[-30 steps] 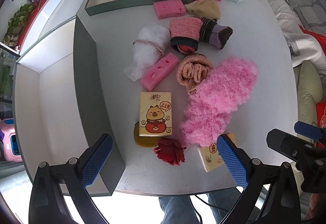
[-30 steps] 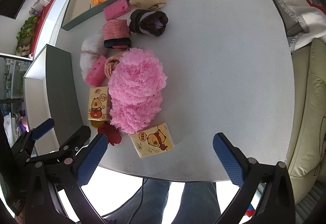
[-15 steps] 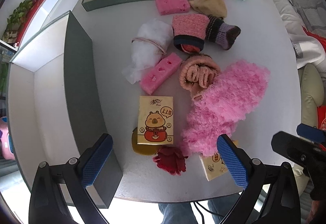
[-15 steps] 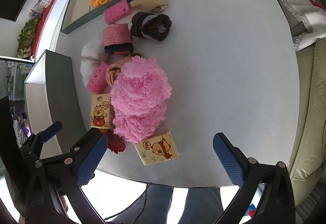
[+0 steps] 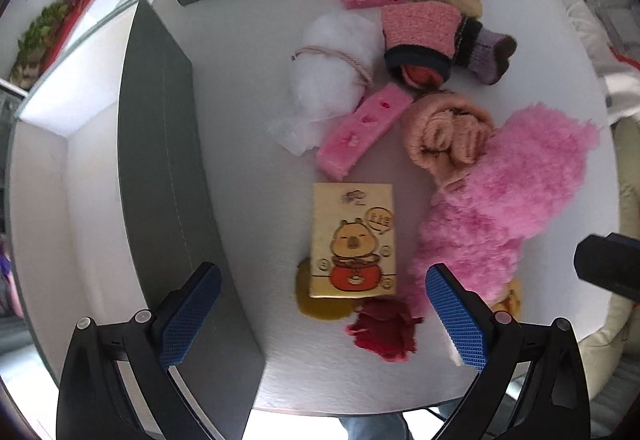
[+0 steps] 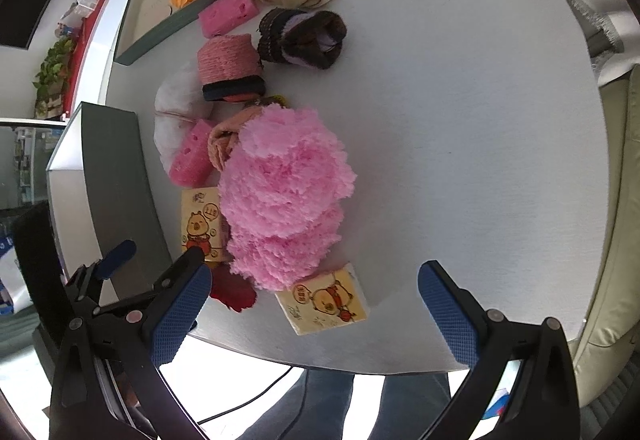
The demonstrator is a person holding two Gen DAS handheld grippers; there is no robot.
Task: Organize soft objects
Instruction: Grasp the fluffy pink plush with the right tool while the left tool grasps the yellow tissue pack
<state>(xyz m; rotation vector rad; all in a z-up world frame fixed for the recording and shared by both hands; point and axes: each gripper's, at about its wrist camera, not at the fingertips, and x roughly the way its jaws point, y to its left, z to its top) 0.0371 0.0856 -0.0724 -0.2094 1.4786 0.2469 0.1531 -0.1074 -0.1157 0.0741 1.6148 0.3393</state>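
My left gripper [image 5: 320,312] hangs over the counter [image 5: 248,144] with its fingers [image 5: 188,316] spread wide, gripping nothing; the yellow tissue pack [image 5: 354,240] lies between them toward twelve o'clock, a dark red fabric flower [image 5: 382,328] touching its near edge. My right gripper [image 6: 312,320] is equally wide open and empty, with a second tissue pack [image 6: 324,300] lying tilted between its fingers [image 6: 448,314]. The fluffy pink bundle [image 6: 284,192] sits at eleven o'clock from there, heaped and shaggy, touching both packs. A grey bin [image 5: 160,144] stands at nine o'clock of the left gripper.
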